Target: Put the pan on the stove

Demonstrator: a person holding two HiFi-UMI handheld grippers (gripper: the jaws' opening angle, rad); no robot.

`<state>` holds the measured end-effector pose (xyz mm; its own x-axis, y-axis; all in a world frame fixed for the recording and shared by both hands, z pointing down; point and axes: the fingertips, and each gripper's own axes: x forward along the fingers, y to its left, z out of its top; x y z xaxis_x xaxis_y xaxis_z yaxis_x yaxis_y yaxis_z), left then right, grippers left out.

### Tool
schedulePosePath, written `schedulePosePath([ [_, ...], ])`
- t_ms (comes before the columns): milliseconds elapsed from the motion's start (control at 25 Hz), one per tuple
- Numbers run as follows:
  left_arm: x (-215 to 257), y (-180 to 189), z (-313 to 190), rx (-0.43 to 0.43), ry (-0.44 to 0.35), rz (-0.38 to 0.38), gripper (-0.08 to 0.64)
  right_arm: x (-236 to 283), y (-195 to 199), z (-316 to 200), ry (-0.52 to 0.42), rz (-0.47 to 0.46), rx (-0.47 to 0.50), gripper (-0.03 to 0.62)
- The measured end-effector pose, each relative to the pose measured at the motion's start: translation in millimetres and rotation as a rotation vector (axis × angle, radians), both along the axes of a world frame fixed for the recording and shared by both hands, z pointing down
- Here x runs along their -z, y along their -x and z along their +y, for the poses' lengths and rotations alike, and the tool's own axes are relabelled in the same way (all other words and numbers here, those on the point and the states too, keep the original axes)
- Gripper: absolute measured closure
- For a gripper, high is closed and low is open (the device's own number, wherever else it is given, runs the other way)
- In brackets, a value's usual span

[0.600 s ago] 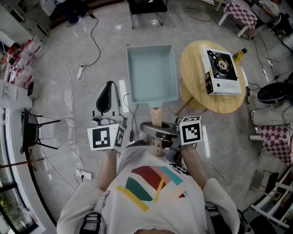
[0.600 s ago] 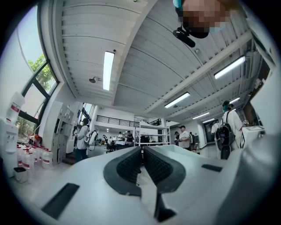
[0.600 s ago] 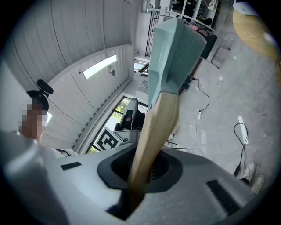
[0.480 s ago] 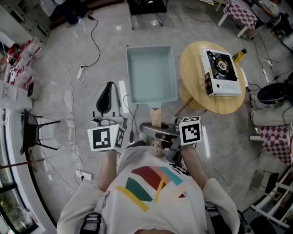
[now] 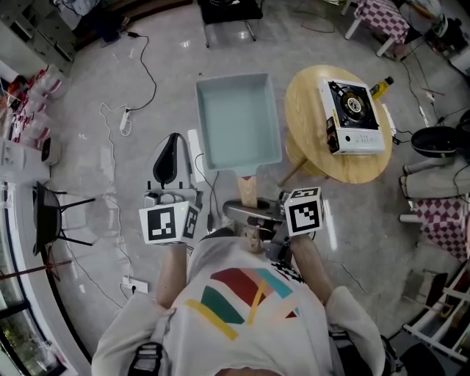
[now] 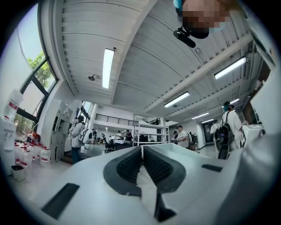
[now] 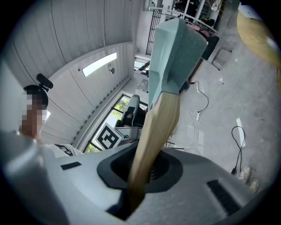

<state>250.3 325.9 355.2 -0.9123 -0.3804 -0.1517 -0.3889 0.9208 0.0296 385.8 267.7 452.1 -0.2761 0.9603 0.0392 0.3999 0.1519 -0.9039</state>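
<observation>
A square teal pan (image 5: 239,121) with a wooden handle (image 5: 248,189) hangs level over the floor in front of me. My right gripper (image 5: 255,214) is shut on the near end of that handle. In the right gripper view the handle (image 7: 156,132) rises from between the pads of the right gripper (image 7: 145,169) to the pan (image 7: 173,48). The white portable stove (image 5: 354,116) stands on a round wooden table (image 5: 323,158), to the right of the pan. My left gripper (image 5: 170,163) is left of the pan and points upward; in its own view the left gripper (image 6: 142,165) is shut on nothing.
Cables and a power strip (image 5: 123,117) lie on the grey floor to the left. A yellow bottle (image 5: 380,88) stands on the table behind the stove. A black chair (image 5: 228,11) is at the top, and checkered furniture (image 5: 440,220) stands at the right.
The head view has shifted slightly, so the pan and table sit a little higher and further left. The right gripper's hold on the handle is the same.
</observation>
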Motion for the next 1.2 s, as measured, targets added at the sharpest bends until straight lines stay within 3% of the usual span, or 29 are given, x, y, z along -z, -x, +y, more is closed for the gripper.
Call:
schedulePosePath([
  [200,0,10,-4,-0.022,-0.003,-0.002,0.546,-1,8,1,-0.013,0.003,-0.006,0.563],
  [440,-2,60,10,-0.038,-0.013,-0.006,0.546,-1,49,16,0.024,0.030,-0.020,0.560],
  [760,-10,103,25,-0.044,-0.047,-0.020,0.546,-4,86,16,-0.008,-0.004,-0.070,0.558],
  [1200,-12,140,14,-0.019,-0.031,-0.047,0.546,-8,133,3,0.033,-0.029,-0.027,0.555],
])
